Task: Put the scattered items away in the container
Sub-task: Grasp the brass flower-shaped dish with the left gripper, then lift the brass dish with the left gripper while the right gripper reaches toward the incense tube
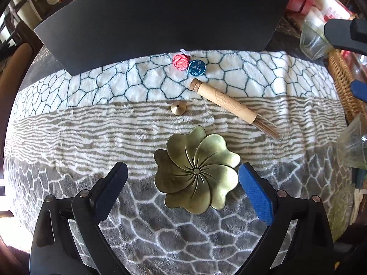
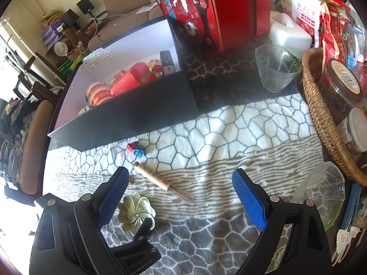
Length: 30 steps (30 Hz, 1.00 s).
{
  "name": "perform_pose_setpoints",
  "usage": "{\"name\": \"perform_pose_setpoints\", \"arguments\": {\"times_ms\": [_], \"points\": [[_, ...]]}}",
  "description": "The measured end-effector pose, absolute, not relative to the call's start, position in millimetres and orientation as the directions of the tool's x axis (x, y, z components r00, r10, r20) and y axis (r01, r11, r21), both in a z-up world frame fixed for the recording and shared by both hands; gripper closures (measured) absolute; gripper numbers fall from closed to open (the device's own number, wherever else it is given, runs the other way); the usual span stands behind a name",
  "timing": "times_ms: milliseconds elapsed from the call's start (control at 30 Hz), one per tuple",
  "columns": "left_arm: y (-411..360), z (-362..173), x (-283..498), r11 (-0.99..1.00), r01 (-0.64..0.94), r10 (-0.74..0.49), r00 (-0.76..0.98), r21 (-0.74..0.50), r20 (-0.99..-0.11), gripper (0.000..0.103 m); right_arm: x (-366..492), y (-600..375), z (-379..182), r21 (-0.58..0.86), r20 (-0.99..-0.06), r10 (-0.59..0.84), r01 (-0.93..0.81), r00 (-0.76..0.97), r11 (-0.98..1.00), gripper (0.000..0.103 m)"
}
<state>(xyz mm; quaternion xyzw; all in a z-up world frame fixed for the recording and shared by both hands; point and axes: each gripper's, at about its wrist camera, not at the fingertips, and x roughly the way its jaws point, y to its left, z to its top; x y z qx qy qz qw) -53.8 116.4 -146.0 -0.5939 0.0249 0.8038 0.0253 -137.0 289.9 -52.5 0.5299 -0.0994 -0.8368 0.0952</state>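
Observation:
A brass flower-shaped dish lies on the patterned blanket between the fingers of my left gripper, which is open around it without touching. Beyond it sit a small brass cone, an incense tube with a cork, and red and blue foil-wrapped discs. The black box stands behind them, holding red tins and tubs. My right gripper hovers open and empty over the blanket, right of the tube.
A wicker basket with jars sits at the right edge. A glass cup stands behind the blanket and a glass dish lies near my right finger. A red gift box and snack packets crowd the back.

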Motion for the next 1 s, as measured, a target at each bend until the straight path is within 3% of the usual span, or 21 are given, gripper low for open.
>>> {"name": "perform_pose_setpoints", "arguments": {"times_ms": [267,433,600,1000], "points": [[115.6,-164.4,-56.3,-0.999,0.000,0.044,-0.277,-0.046,-0.960,0.006,-138.9,292.0,-62.4,0.237,-0.895,-0.238,0.050,-0.377,-0.970,0.010],[120.0,-166.9,-51.1,-1.000,-0.018,0.003,-0.333,0.003,-0.943,0.006,-140.3,298.8,-65.8,0.228,-0.904,-0.222,0.028,-0.365,-0.973,0.010],[120.4,-161.5,-44.4,-0.999,-0.045,0.001,-0.347,0.015,-0.938,0.020,-143.2,302.4,-66.6,0.231,-0.908,-0.221,0.015,-0.357,-0.973,0.010],[112.3,-135.0,-33.4,-0.996,-0.087,0.044,-0.320,-0.018,-0.946,0.020,-141.8,299.9,-68.5,0.220,-0.916,-0.214,0.021,-0.340,-0.975,0.010]]}}
